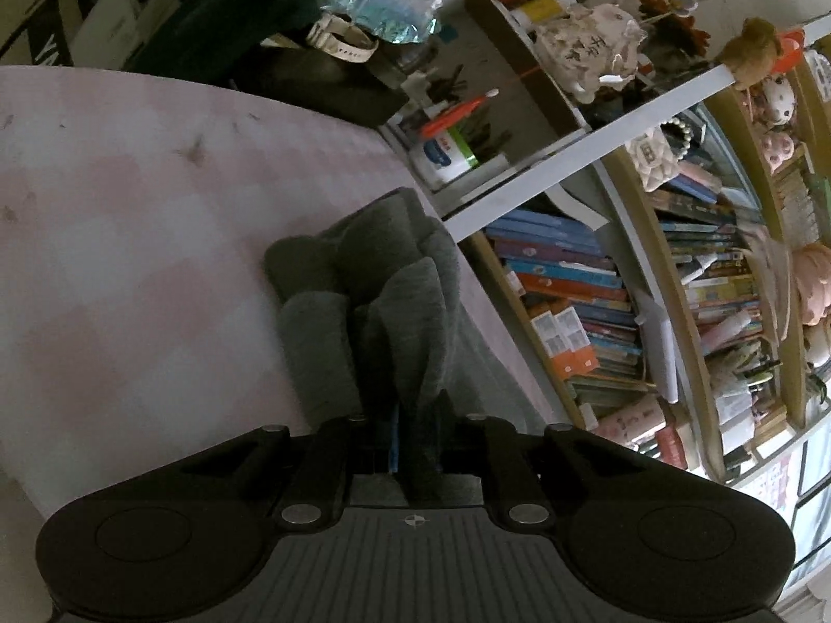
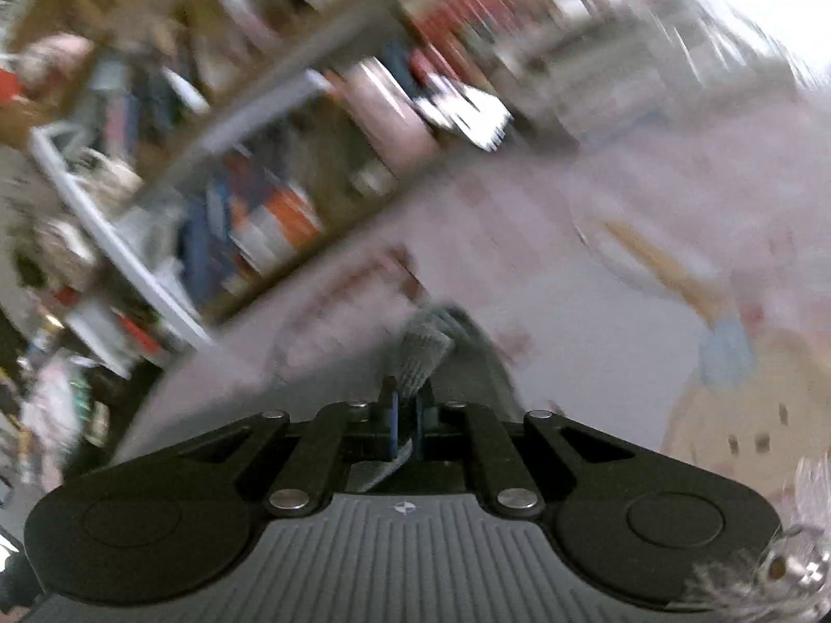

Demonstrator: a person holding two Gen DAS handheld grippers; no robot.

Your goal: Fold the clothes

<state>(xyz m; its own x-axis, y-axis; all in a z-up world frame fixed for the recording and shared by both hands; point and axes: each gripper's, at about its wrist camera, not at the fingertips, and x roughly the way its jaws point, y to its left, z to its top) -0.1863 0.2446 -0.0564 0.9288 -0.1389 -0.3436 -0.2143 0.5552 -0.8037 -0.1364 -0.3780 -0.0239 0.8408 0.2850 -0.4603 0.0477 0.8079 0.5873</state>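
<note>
Left wrist view: the grey garment (image 1: 374, 301) lies bunched on the pink bedsheet (image 1: 130, 239) beside the bookshelf (image 1: 597, 311). My left gripper (image 1: 415, 431) is pinched nearly shut on a thick fold; my right gripper (image 2: 407, 405) is clamped on a ribbed edge (image 2: 420, 353). I judge it soft, light and limp, best held at hems or corners.

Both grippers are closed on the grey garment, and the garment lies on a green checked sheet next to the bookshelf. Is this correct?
Not quite: the sheet is pink checked, not green, as the left wrist view shows. The rest holds: the left gripper and the right gripper are each closed on the grey garment, beside the bookshelf.
</note>
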